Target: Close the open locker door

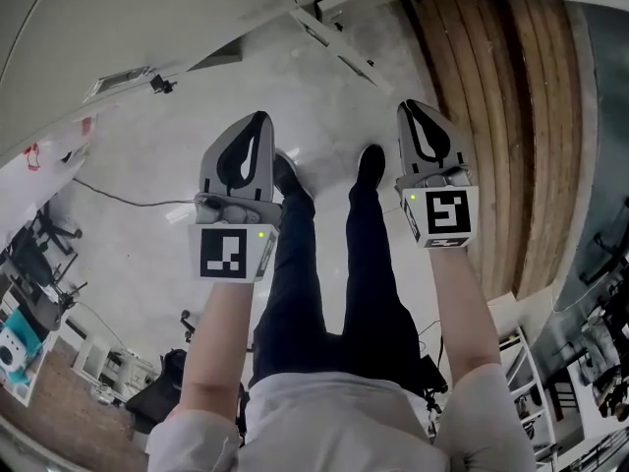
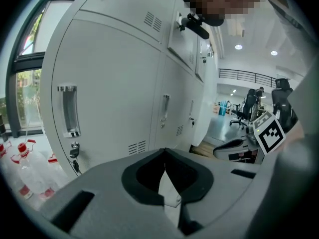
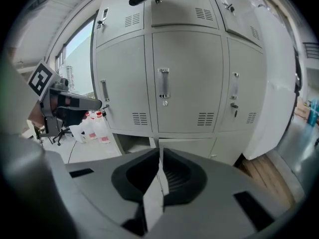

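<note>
A bank of grey lockers [image 3: 187, 78] faces me. In the bottom row, left of centre, one compartment [image 3: 130, 142] stands open. Its door [image 1: 334, 42] sticks out over the floor and shows edge-on from above. My left gripper [image 1: 257, 121] and right gripper [image 1: 411, 106] are held side by side above my feet, short of the lockers and touching nothing. Each has its jaws shut with nothing between them, as the left gripper [image 2: 165, 156] and the right gripper [image 3: 159, 156] show in their own views. The open compartment lies straight ahead of the right gripper, low down.
Plastic bottles with red caps [image 3: 97, 128] stand on the floor left of the lockers. A wooden floor strip [image 1: 511, 116] runs along the right. A cable [image 1: 128, 200] crosses the grey floor at left. Office chairs [image 2: 249, 108] stand far behind.
</note>
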A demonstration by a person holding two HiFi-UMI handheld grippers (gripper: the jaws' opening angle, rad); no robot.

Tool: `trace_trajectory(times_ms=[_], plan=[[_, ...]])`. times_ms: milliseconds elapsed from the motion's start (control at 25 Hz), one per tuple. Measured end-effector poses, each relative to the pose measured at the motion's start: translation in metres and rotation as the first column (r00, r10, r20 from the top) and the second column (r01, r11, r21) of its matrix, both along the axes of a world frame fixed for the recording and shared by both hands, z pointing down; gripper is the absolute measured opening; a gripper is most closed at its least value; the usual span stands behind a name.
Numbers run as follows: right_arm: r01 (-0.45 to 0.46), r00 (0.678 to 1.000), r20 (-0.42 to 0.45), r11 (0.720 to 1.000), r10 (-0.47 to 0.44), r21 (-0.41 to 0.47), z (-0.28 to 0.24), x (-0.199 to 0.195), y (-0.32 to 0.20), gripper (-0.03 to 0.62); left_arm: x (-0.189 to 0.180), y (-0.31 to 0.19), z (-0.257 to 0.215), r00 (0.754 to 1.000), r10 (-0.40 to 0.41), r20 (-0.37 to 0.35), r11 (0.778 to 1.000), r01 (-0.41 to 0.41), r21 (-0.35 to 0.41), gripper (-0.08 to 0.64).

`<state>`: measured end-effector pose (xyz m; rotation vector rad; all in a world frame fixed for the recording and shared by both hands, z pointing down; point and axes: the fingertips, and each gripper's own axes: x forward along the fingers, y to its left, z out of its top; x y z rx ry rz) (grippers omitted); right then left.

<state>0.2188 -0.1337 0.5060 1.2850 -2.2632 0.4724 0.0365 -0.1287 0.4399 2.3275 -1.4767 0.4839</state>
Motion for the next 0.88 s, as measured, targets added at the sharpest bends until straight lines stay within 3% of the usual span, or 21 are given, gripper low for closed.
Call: trace_trajectory(times_ms=[200,320,440,880], plan=[[0.05,0.999,-0.01,0.998,-0.051,-0.034,0.046,0.003,-0.002,0.026,0.009,-0.009,0.035,0.999,-0.009,-0.035,0.999,0.007,-0.051,0.008],[0.098,0.995,-0.019,0.992,-0.099,-0.076,0.072,0.005,-0.004,0.121,0.017,-0.016,0.047,1.0,0.002,-0.03,0.999,-0.004,-0.045,0.006],[0.143,0.988,-0.048,0.983,-0.15,-0.118,0.097,0.006,-0.002,0.149,0.02,-0.021,0.058,1.0,0.008,-0.015,0.999,-0.009,-0.04,0.008],[0.225,0.958,-0.129,0.952,-0.255,-0.207,0.157,0.004,-0.001,0.16,0.017,-0.031,0.084,1.0,-0.009,0.012,0.999,0.009,-0.04,0.008]])
